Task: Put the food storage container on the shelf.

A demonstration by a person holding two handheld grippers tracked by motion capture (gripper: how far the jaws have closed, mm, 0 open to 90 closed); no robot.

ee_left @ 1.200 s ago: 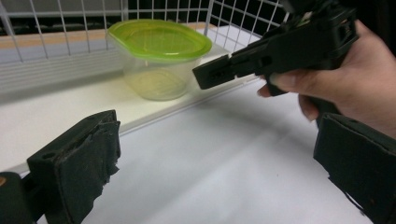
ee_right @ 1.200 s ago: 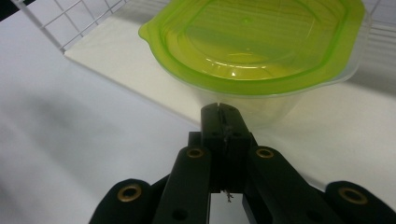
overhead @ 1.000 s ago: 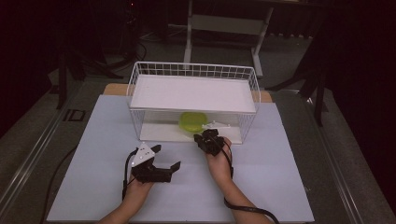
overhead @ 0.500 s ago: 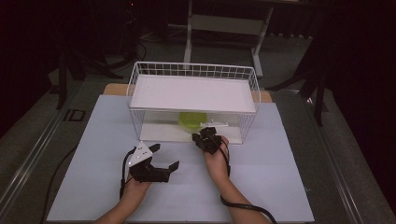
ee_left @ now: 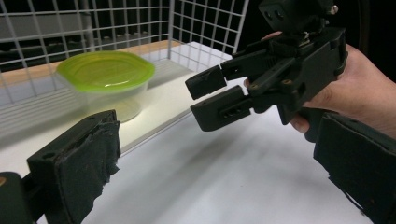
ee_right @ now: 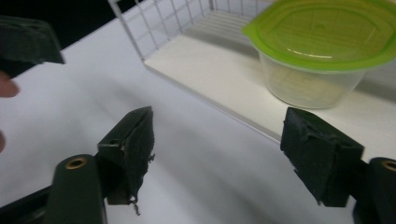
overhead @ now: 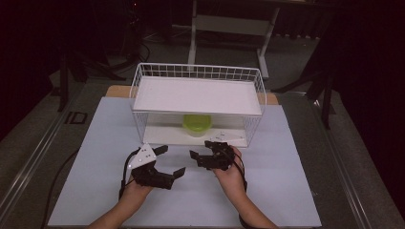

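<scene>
White table [overhead: 296, 191], lidded container [overhead: 197, 124] in wire basket [overhead: 138, 90]; each hand-held gripper wide open, empty.

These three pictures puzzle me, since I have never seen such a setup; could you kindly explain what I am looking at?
A person at a table holds a hand-operated two-jaw gripper in each hand: the left gripper and the right gripper. One picture looks down from above; the other two come from cameras riding on each gripper, looking along its black jaws. On the white table cover stands a white wire rack with a shelf, and beneath the shelf sits a clear container with a green lid. Both grippers are open, holding nothing.
</scene>
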